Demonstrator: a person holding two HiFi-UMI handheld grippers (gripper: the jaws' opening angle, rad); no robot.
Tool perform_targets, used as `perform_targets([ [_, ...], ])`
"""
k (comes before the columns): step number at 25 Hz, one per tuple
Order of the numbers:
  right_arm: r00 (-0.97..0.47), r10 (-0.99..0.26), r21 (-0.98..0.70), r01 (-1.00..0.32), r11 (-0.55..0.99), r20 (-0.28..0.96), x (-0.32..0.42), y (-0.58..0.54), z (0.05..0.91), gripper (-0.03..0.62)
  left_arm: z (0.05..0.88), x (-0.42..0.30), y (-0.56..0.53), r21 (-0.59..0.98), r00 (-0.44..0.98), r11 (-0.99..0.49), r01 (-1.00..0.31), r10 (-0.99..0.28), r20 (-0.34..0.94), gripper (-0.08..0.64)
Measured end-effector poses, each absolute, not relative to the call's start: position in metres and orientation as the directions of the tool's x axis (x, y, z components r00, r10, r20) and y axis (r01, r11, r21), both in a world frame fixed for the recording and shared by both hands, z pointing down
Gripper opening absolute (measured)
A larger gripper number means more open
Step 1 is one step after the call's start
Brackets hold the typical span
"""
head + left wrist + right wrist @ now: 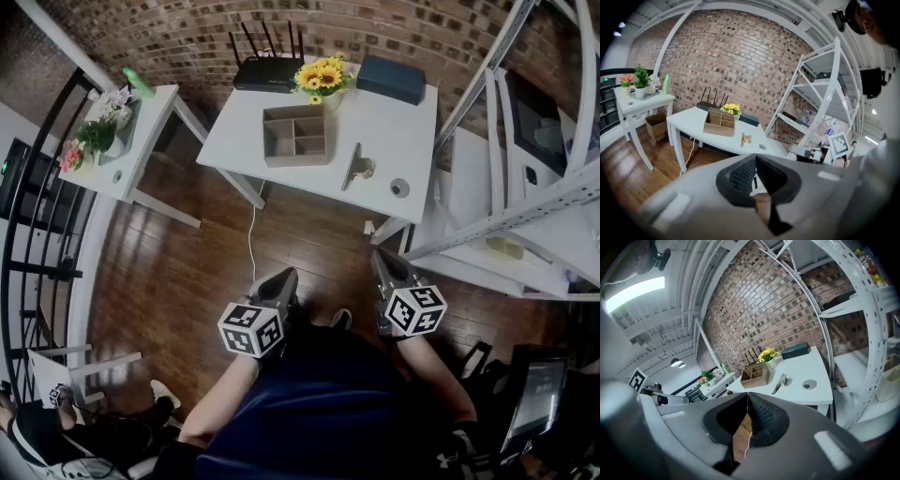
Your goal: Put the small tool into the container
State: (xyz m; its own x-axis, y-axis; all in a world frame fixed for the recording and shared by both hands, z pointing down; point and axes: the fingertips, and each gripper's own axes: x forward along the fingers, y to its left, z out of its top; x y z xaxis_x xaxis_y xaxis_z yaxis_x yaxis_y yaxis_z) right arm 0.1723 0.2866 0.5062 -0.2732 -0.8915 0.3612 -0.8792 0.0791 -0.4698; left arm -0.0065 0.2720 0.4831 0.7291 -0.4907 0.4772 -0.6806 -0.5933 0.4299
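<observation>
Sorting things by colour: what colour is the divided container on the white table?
The container is light brown, like wood; the head view shows it best.

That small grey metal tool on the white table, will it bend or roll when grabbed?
Likely stiff: the small grey metal tool looks like a rigid bar. It lies flat on the white table, so rolling seems unlikely.

My view from the remote station: a white worktop (412, 131) against a brick wall, with a compartmented wooden container (295, 134) near its middle. Behind the container stand a black router (267, 72) and a vase of sunflowers (322, 79). A dark flat box (391, 78) lies behind and right of it. The small tool (357, 168) lies to the container's right, a round grommet (399, 187) beyond.
</observation>
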Motion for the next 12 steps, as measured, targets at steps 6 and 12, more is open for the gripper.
perform_targets([
  [6,-0.23,-0.897,-0.471,-0.882,0.028,0.377,0.19,0.245,0.519,0.011,0.498,-0.001,0.232,0.447,0.74,-0.594,-0.669,-0.475,0.477,0.005],
  [12,-0.13,-0.897,-0.441,-0.894,-0.079,0.422,0.206,0.192,0.527,0.012,0.508,-0.001,0.155,0.472,0.779,-0.624,-0.623,-0.437,0.45,0.005],
])
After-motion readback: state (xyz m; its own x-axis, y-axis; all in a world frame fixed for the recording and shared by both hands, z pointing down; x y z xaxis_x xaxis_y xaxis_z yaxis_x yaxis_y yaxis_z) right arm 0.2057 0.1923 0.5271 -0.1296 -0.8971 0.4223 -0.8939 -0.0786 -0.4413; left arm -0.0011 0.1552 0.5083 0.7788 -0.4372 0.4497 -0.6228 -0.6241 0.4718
